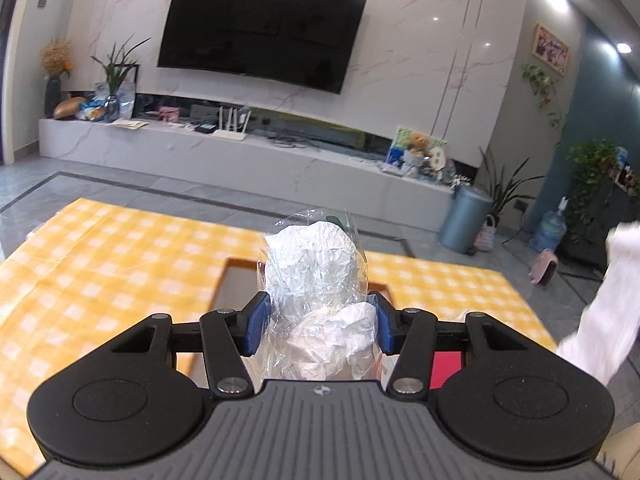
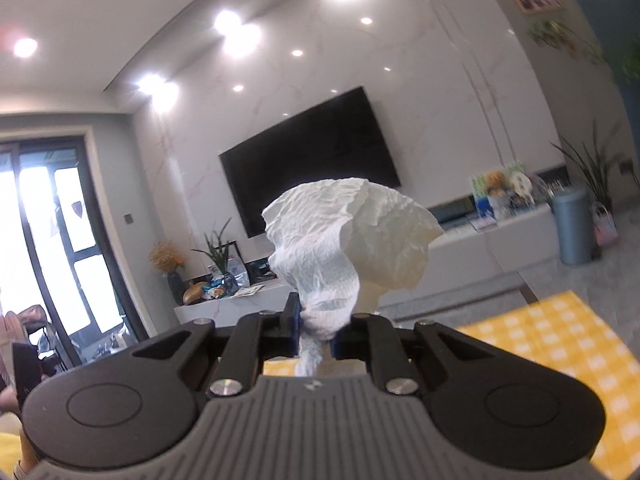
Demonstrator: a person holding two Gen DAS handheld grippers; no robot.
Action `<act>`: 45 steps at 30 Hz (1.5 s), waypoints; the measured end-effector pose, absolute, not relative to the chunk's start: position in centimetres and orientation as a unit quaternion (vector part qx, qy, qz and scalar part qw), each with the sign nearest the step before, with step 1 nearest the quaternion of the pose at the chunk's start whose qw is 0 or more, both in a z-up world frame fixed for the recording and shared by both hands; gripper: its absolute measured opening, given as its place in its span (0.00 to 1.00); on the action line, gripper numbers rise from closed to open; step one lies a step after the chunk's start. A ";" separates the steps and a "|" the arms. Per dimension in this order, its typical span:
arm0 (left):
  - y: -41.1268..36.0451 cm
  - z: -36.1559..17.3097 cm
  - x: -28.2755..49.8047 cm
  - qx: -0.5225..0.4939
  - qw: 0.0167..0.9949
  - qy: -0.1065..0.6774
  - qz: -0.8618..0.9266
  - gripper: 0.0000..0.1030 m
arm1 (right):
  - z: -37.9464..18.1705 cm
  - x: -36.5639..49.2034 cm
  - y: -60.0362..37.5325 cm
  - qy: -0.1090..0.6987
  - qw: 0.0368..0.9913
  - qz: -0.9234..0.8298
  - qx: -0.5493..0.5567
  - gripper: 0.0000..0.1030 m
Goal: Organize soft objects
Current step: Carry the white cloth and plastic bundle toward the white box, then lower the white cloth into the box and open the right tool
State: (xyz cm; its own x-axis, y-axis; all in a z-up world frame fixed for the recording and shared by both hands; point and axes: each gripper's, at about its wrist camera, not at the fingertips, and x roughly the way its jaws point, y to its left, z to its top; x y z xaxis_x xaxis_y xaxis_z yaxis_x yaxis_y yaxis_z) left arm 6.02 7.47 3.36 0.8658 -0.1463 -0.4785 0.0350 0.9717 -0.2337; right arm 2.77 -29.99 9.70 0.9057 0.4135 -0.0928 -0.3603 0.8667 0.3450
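My left gripper [image 1: 318, 326] is shut on a clear plastic bag [image 1: 314, 264] stuffed with crumpled white tissues, held upright above a table with a yellow checked cloth [image 1: 112, 264]. My right gripper [image 2: 316, 330] is shut on a white tissue [image 2: 348, 236] that fans out above the fingers, held high and tilted up toward the wall. The same tissue shows blurred at the right edge of the left wrist view [image 1: 604, 312].
A wooden-rimmed tray or box [image 1: 228, 280] lies on the cloth under the bag, with a red item [image 1: 446, 364] beside it. Beyond the table are a grey floor, a TV bench [image 1: 240, 156], a wall TV [image 1: 260, 28] and a blue bin [image 1: 464, 220].
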 end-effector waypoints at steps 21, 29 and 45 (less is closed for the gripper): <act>17.1 2.2 5.3 -0.174 0.952 0.249 0.034 0.58 | 14.2 10.1 -6.6 0.120 0.935 0.332 -0.020 0.11; 19.1 1.9 5.6 -0.204 0.941 0.263 0.063 0.58 | 6.2 13.3 -1.3 0.220 0.918 0.323 -0.062 0.11; 19.7 1.7 5.7 -0.221 0.930 0.287 0.058 0.58 | -6.5 17.4 2.1 0.430 0.831 0.325 -0.141 0.13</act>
State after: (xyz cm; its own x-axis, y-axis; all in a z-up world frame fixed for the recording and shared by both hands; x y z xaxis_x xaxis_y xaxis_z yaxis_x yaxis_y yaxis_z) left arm 5.73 19.67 1.66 0.8292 -0.0197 -0.5586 -0.2339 0.8955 -0.3787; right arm 17.35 2.12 -6.47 0.4191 0.4198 -0.8050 -0.6614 0.7486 0.0460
